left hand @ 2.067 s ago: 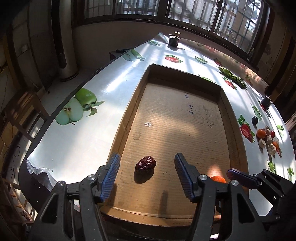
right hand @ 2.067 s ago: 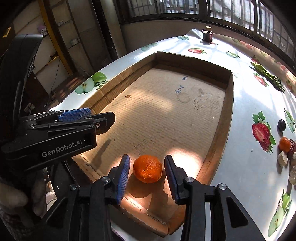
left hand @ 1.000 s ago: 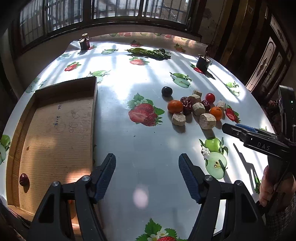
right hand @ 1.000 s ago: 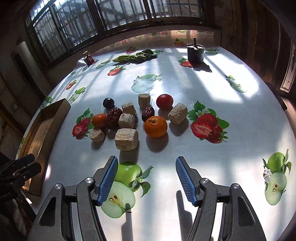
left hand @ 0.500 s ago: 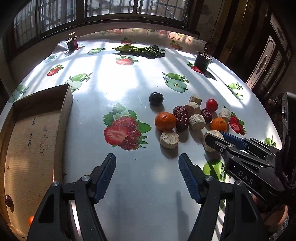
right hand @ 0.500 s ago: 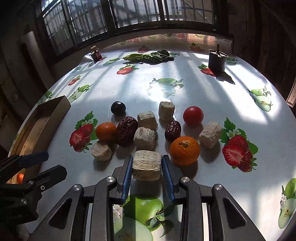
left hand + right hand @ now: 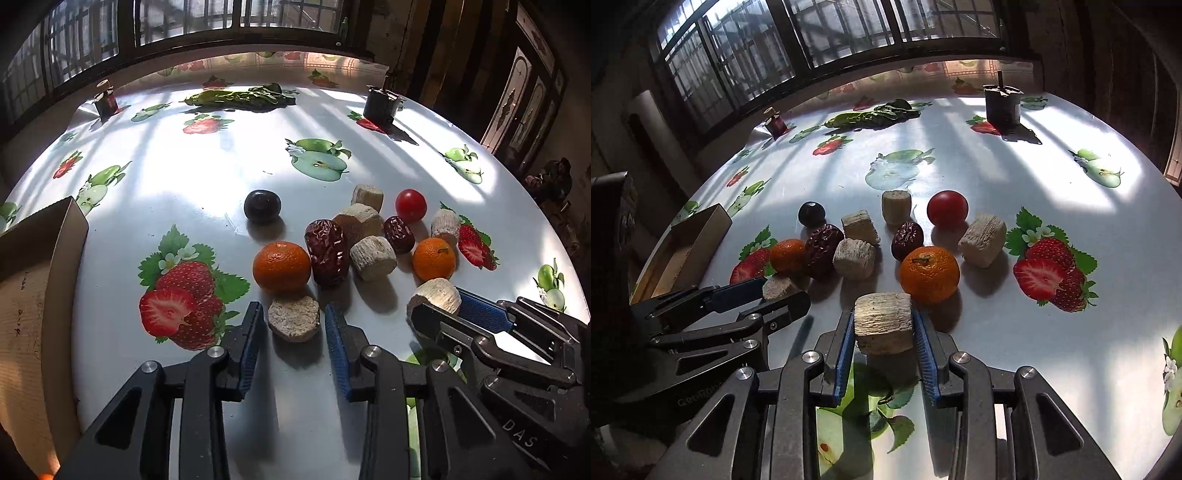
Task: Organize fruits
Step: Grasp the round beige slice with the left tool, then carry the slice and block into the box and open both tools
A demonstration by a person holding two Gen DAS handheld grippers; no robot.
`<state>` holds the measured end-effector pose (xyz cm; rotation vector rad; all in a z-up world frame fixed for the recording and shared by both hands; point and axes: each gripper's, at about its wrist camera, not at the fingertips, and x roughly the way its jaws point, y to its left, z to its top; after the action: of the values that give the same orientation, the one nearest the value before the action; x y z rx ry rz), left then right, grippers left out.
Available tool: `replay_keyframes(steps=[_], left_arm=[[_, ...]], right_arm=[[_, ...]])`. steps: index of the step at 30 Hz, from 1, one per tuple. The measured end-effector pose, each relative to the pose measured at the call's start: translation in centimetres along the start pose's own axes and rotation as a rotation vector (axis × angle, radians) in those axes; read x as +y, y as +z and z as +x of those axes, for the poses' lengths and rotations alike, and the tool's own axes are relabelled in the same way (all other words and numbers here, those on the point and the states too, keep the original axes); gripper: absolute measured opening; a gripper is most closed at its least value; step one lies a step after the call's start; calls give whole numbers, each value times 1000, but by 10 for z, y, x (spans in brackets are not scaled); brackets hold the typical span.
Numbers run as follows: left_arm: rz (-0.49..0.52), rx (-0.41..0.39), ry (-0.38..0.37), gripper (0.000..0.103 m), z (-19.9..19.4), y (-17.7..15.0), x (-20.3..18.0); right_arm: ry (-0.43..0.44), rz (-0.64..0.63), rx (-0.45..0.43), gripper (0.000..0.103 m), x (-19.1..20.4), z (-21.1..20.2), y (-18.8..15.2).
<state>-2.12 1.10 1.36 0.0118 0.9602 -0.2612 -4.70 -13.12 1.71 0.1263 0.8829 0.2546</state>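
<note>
A pile of fruit lies on the fruit-print tablecloth: two oranges (image 7: 282,266) (image 7: 929,274), two red dates (image 7: 327,252) (image 7: 907,235), a red tomato (image 7: 948,208), a dark plum (image 7: 262,205) and several beige chunks. My left gripper (image 7: 294,332) straddles a beige chunk (image 7: 294,320) on the table, pads close on both sides with small gaps. My right gripper (image 7: 884,334) is shut on another beige chunk (image 7: 882,322), also seen in the left wrist view (image 7: 437,294), just in front of the nearer orange.
The cardboard tray (image 7: 40,280) lies at the left, also in the right wrist view (image 7: 685,240). A dark cup (image 7: 1001,105), a small jar (image 7: 775,123) and leafy greens (image 7: 875,114) stand at the far side by the windows.
Both grippers left the cardboard tray and swung right to the fruit pile. The right gripper closed on a beige chunk. The left gripper advanced and narrowed around another chunk.
</note>
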Motion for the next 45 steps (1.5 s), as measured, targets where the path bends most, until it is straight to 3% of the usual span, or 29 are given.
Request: replay_keyframes(steps=[9,13,17,21,25,31,36,45], left_arm=[[-78,-19,-42,27,-35,-17,24],[-156,-56,-47,27,-70,-29,60],[-251,-98,18,28,-103,-45,114],[-364,-131,119,28,-130,-63,175],[-438,-134,221,28,-147,-82,222],[-462,-87,271,28,-143,-92,260],[-454,-32,269,28,-128,-97,268],[-477,-30,265,28,-127,-107,277]], right_arm=[[-46,-33,-2,33,6,2,-5],[-43,-30,6,32,8,-3,-8],[-20,-43,-4,33,26,-22,-11],[35,-105,-25,33,67,-38,-7],[144,-178,-9,33,124,-38,-1],[284,-299,75,33,213,-13,-1],[294,-381,158,33,266,22,-11],[254,-440,236,33,299,61,-28]])
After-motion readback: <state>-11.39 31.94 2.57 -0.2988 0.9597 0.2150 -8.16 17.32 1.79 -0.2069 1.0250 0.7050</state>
